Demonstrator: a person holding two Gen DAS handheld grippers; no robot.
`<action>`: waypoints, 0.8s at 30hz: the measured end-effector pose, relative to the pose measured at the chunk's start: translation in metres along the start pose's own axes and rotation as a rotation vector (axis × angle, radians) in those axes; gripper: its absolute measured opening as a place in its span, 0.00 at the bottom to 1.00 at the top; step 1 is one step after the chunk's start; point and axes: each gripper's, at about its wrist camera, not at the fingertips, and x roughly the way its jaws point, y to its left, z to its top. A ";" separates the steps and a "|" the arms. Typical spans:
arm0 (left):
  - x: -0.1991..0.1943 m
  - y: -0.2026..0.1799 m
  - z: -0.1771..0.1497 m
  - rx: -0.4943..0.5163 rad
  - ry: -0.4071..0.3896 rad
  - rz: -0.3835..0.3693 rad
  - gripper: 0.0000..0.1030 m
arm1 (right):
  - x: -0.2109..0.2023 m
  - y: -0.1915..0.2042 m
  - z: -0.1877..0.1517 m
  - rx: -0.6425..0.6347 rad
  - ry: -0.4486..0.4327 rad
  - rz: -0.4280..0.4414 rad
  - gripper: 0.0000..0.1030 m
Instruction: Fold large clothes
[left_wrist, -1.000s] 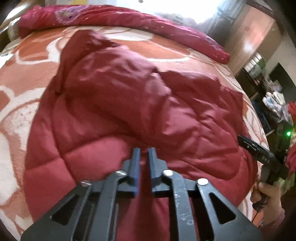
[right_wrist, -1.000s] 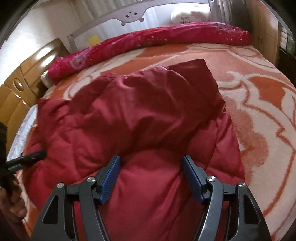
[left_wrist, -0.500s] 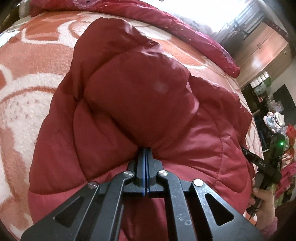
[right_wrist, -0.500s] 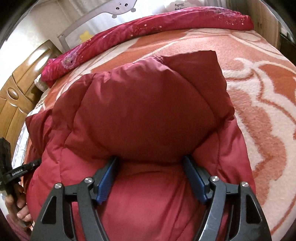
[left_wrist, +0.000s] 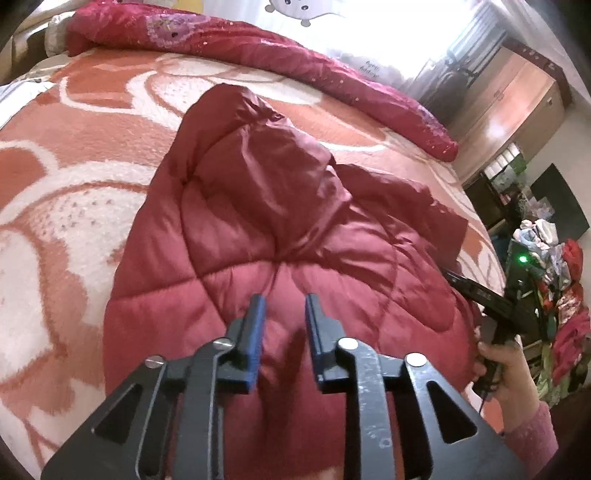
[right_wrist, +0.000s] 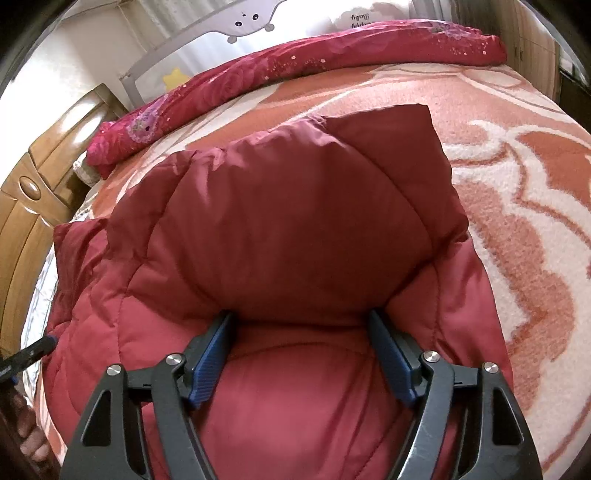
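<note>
— Half a second back those left fingers were pinched tight on the fabric; did you see them let go?

— Yes. From the left wrist view, the left gripper (left_wrist: 282, 325) now has its blue pads a narrow gap apart, nothing between them, hovering just over the quilted red jacket (left_wrist: 280, 236). The jacket lies ahead of it on the orange-and-white blanket (left_wrist: 74, 155), puffy, diamond-stitched, with a folded sleeve or flap heaped on top and creased.

— And off to its right?

— The right gripper (left_wrist: 476, 291) pokes at the jacket's edge, held by a hand (left_wrist: 506, 369) in a pink cuff.

— Now the right wrist view?

— There the right gripper (right_wrist: 303, 354) has barely shifted; its jaws stand wide, fingers (right_wrist: 212, 358) pressed against the jacket (right_wrist: 295, 229) either side of a fat padded fold, not closed on it. A rolled crimson quilt (right_wrist: 295, 70) lies well beyond, across the bed's far side.
</note>
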 end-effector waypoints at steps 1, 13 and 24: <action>-0.003 0.001 -0.001 -0.001 -0.003 -0.003 0.25 | -0.002 0.000 0.000 0.000 -0.006 0.000 0.74; -0.039 0.030 -0.002 -0.050 -0.079 0.038 0.79 | -0.078 -0.008 -0.025 0.013 -0.094 0.075 0.89; -0.009 0.088 -0.007 -0.177 0.031 -0.056 0.79 | -0.100 -0.087 -0.038 0.188 -0.072 0.162 0.94</action>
